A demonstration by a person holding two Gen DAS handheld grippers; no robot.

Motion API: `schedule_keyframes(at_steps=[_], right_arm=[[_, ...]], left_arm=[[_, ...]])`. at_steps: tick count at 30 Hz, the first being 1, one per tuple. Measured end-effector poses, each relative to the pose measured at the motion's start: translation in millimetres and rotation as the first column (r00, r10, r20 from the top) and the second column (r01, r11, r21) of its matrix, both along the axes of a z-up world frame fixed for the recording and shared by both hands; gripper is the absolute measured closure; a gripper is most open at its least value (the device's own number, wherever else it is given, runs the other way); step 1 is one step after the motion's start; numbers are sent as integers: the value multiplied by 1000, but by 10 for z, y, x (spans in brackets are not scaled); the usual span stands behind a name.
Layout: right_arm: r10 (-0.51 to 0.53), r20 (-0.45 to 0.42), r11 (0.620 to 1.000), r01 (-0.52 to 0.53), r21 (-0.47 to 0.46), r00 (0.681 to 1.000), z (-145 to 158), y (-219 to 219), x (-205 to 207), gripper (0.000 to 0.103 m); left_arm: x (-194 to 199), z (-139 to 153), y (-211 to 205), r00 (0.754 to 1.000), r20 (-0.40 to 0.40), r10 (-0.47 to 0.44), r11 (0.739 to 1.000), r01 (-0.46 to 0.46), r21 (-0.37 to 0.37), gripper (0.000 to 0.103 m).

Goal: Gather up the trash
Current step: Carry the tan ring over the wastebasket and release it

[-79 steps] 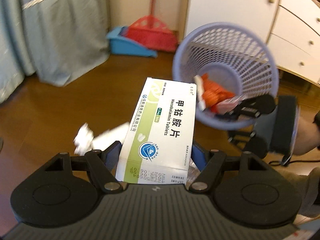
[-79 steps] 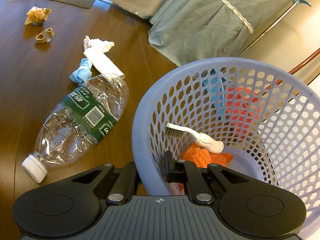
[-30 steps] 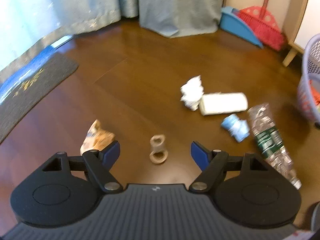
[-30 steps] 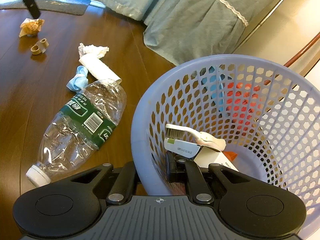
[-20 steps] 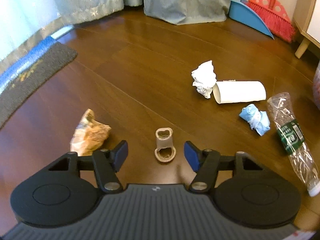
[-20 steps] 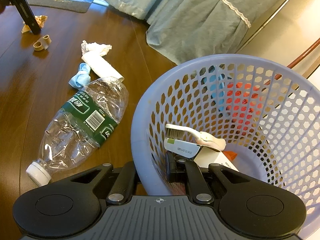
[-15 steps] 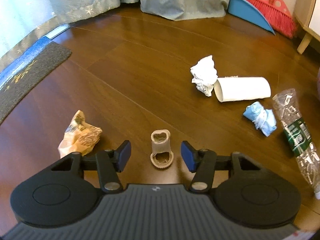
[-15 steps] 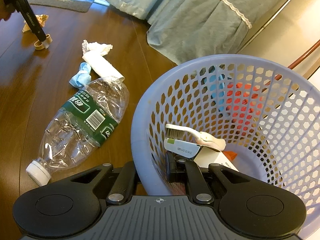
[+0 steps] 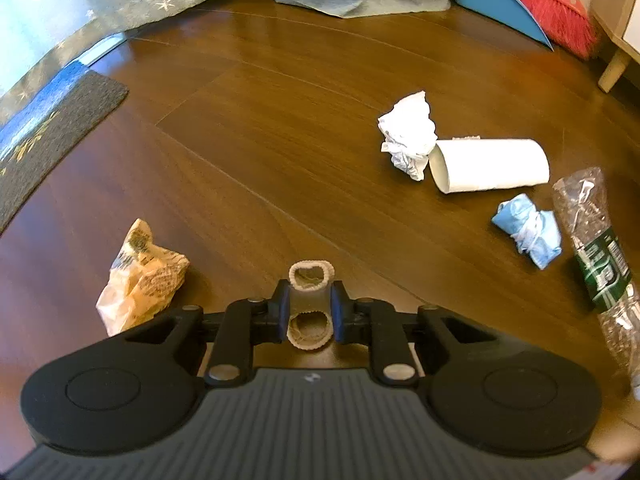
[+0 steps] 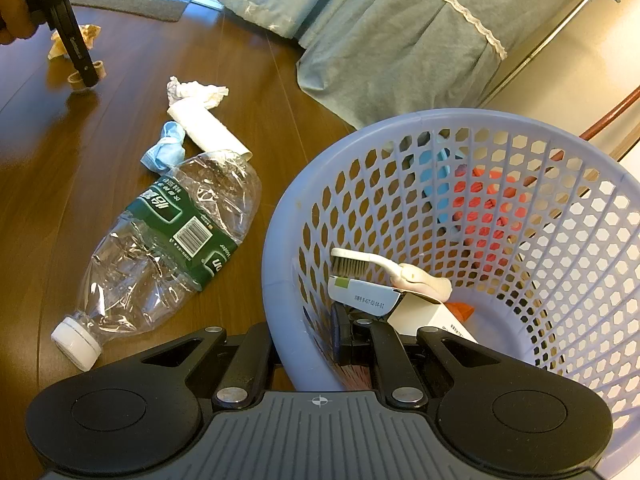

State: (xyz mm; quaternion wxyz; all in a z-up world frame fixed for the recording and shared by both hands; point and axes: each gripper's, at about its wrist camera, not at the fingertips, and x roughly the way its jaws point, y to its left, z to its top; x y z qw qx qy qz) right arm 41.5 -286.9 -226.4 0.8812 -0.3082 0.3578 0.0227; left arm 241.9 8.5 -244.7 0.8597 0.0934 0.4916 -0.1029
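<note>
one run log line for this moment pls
left gripper: just closed on beige fabric tube on floor | right gripper: clamped on basket rim | next: probably lift tube to basket

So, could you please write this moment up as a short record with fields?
left gripper: jaws have just closed on the beige fabric band, on the floor
right gripper: clamped on the basket wall
in basket: brush, white box
on floor: crumpled wrapper, white tissue, cardboard tube, blue mask, crushed bottle
</note>
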Motion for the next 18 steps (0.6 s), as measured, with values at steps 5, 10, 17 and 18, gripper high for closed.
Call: schedule_keyframes(at_steps=[5, 10, 17, 18], right_arm=[[0, 0, 1000, 0, 0, 1000, 0, 0, 1, 96], [0, 0, 1000, 0, 0, 1000, 1, 0, 1, 96], [-5, 0, 1000, 5, 4, 1000, 15, -1, 34, 96], [-5, 0, 1000, 5, 4, 1000, 14, 0, 34, 96]], left_arm=[[-57, 159, -28, 1000, -3, 19, 1000, -19, -23, 87], [-79, 326, -104, 1000, 10, 11, 999, -10, -46, 87], [-94, 592, -270, 998, 46, -40, 996, 43, -74, 87], [-98, 633, -303, 997, 53, -49, 995, 53, -81, 87]])
